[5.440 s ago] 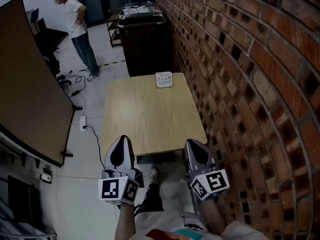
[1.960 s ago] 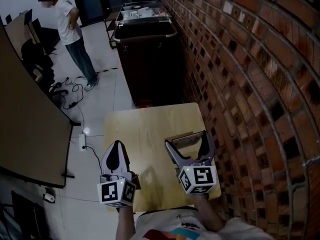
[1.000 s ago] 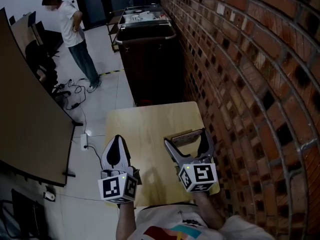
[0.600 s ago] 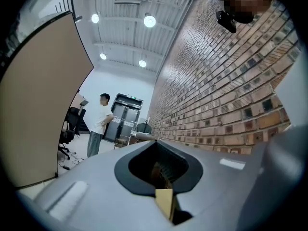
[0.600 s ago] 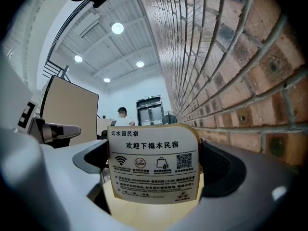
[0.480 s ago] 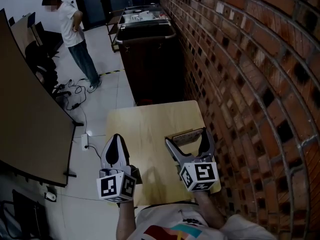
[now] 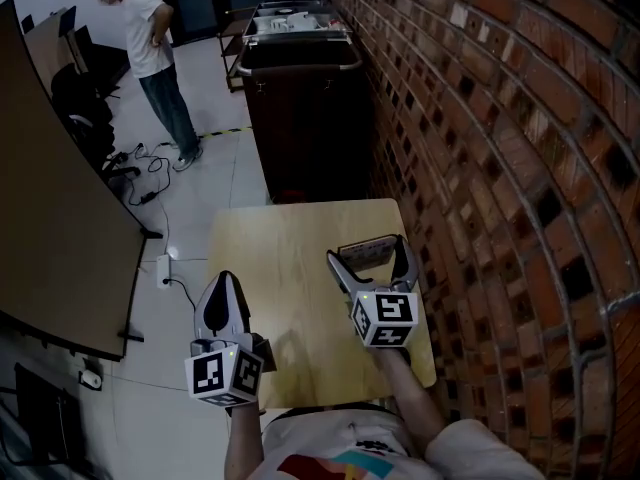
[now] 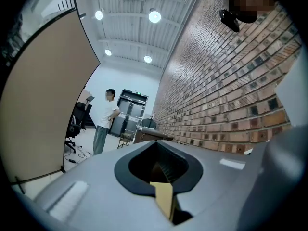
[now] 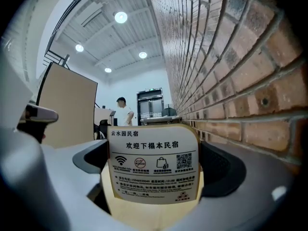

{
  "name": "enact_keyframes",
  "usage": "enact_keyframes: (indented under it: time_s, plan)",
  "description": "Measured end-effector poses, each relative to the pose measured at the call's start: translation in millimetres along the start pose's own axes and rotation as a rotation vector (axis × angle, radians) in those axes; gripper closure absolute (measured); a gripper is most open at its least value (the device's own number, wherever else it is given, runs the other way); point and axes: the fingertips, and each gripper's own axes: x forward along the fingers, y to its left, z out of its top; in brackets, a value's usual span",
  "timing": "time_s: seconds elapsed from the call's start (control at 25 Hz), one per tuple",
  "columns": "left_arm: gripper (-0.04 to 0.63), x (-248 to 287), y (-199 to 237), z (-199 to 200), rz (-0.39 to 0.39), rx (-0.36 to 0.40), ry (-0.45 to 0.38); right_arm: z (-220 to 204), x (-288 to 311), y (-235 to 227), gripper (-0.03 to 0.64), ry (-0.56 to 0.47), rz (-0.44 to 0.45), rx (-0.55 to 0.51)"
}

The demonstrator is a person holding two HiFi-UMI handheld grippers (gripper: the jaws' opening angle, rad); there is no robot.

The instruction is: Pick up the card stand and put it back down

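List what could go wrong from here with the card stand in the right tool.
1. The right tool grips the card stand only by its side edges, so it may tilt or slip.
2. It is near the right edge of the table, close to the brick wall; set down too far right, it could topple off.

grey left gripper (image 7: 222, 284), seemingly white shirt (image 7: 335, 434)

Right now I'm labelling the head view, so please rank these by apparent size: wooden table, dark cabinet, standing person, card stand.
1. wooden table
2. dark cabinet
3. standing person, who looks small only because they are farther away
4. card stand
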Motion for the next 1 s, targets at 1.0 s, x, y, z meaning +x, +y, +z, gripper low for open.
enact_keyframes:
  time_s: [1.0]
  plan:
    - [0.591, 48, 72, -41, 0.129, 0.047, 0.14, -171, 203, -83, 0.043, 0.321, -0.177, 0.056]
